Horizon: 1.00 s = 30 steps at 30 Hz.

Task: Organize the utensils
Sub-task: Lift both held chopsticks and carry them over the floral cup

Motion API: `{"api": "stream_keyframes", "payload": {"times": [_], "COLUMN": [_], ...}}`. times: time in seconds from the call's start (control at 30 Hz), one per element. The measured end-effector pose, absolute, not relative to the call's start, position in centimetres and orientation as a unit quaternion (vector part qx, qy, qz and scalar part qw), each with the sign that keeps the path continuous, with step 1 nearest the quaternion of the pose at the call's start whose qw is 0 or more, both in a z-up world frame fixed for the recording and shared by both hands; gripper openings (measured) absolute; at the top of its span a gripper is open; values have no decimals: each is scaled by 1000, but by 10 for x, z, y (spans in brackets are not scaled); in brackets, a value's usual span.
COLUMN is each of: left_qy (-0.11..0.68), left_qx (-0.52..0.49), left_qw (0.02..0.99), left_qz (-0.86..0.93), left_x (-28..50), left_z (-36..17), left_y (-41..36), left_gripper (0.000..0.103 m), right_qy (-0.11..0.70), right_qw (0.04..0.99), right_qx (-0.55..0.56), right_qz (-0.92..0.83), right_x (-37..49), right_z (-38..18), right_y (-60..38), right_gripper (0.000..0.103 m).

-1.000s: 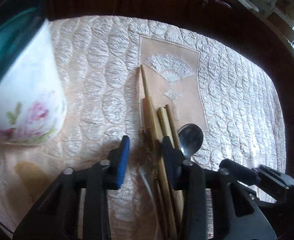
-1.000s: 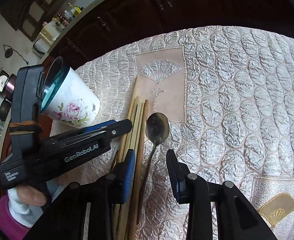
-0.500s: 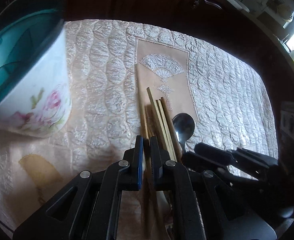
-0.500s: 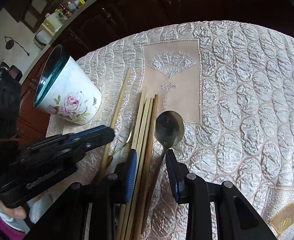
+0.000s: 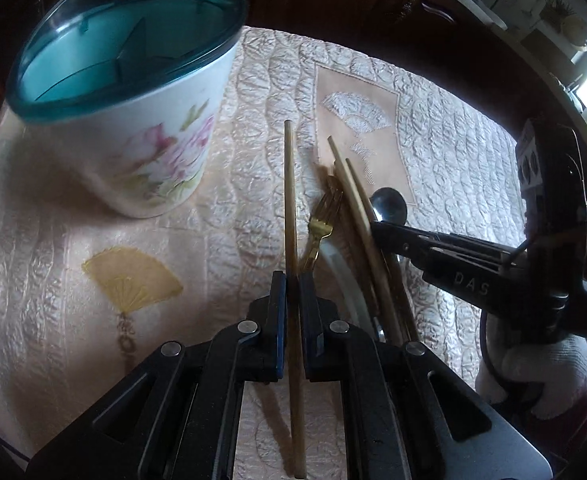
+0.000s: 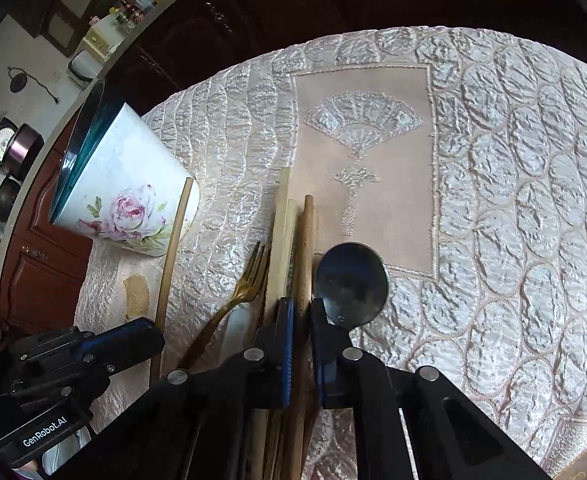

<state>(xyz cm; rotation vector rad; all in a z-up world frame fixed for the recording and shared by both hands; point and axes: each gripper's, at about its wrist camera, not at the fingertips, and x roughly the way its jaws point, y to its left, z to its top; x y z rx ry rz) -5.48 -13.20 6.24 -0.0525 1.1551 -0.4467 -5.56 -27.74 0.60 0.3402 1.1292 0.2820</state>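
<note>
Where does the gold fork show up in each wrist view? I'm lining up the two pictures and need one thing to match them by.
Left wrist view: the gold fork lies centre-right, between the chopstick held in the left gripper and the chopstick bundle.
Right wrist view: the fork lies centre-left, just left of the bundle.
Shared landmark: the floral cup.

surface: quilted tablecloth [image 6: 493, 200] | on it: cup [image 5: 153, 128], chopsticks [image 6: 281, 240], fork [image 6: 249, 276], spoon [image 6: 351, 282]
</note>
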Motion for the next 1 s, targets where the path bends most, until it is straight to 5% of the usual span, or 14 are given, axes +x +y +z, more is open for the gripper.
{"api": "stream_keyframes", "payload": {"times": [1.0], "left_qy": [433], "left_qx": [-73], "left_qw": [864], "left_qz": [-246], "left_x": [-105], "left_z": [177], "left_y": [-67], "left_gripper": [5], "right_qy": [388], "right_qw": [889], "right_qx": [130], "right_qz": [203], "right_x": [-105], "right_z": [149], "right_y": [-244], "right_gripper": [6]}}
